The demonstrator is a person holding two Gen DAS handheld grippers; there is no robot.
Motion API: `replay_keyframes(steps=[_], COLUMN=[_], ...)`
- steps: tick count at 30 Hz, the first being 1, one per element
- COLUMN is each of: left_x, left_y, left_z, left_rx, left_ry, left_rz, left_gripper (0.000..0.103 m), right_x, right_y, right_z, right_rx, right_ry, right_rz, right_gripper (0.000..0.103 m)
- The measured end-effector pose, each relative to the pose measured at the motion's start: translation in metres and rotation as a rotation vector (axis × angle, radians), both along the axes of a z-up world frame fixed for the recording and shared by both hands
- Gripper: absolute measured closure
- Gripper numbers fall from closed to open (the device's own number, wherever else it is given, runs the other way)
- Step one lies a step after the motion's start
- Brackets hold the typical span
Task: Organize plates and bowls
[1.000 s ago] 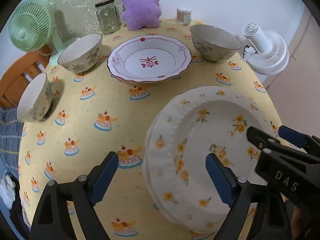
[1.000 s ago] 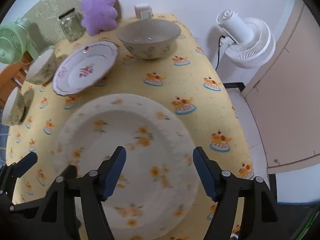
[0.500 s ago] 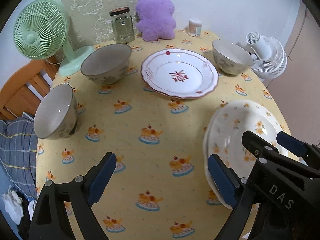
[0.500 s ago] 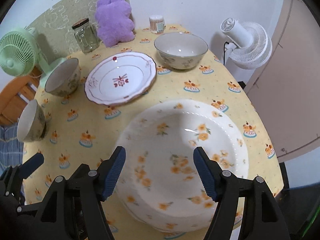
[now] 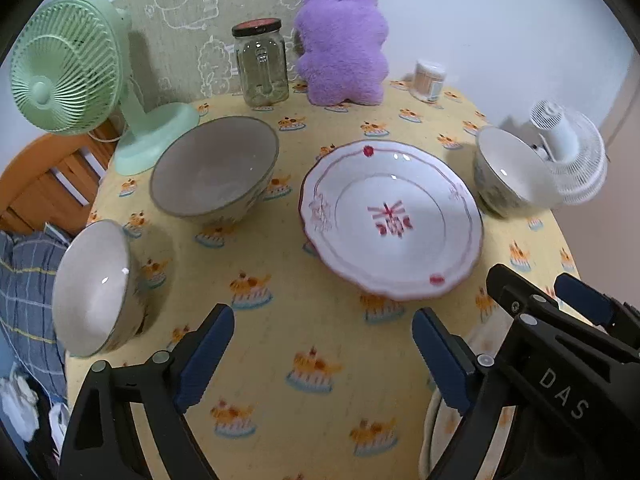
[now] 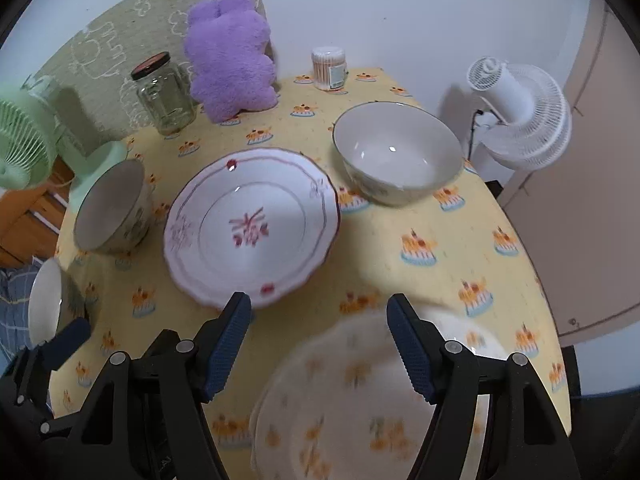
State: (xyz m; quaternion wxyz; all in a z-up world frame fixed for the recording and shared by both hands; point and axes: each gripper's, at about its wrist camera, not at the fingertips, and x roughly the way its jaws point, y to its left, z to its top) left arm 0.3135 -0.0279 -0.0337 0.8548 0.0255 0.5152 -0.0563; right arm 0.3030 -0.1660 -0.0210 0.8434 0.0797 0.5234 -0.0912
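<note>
Looking only half sorted: both claws, left gripper and right gripper, hang released and empty, orange-flower plates stacked at the near edge, red-trimmed plate mid-table, three bowls scattered unstacked.

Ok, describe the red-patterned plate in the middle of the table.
The red-patterned plate is white and glossy, ceramic by the look, with a scalloped rim edged in a thin red line, small red marks on the rim and a red floral motif at its centre. It lies flat and empty on the yellow tablecloth, among three bowls, touching none.
</note>
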Motion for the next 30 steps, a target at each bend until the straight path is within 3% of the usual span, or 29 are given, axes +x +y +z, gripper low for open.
replay_keyframes(steps=[6, 8, 17, 21, 25, 30], left_x=[0.035, 0.042, 0.064, 0.071, 0.075, 0.072], left_y=[-0.017, -0.019, -0.023, -0.023, -0.024, -0.024], left_z=[-0.016, -0.024, -0.052, -0.059, -0.060, -0.059], left_rx=[0.036, 0.029, 0.040, 0.030, 0.019, 0.017], left_ry=[0.014, 0.028, 0.086, 0.103, 0.093, 0.092], left_rz=[0.093, 0.118, 0.182, 0.184, 0.166, 0.149], left_gripper=[0.018, 0.025, 0.035, 0.045, 0.052, 0.053], right_x=[0.043, 0.054, 0.079, 0.087, 0.090, 0.090], right_y=[-0.017, -0.021, -0.023, -0.022, -0.020, -0.017], right_z=[-0.019, -0.026, -0.059, -0.069, -0.073, -0.072], right_rx=[0.035, 0.045, 0.093, 0.111, 0.128, 0.101], right_ry=[0.015, 0.028, 0.060, 0.080, 0.077, 0.087], right_rz=[0.006, 0.007, 0.045, 0.062, 0.078, 0.089], right_gripper=[0.030, 0.030, 0.030, 0.044, 0.049, 0.052])
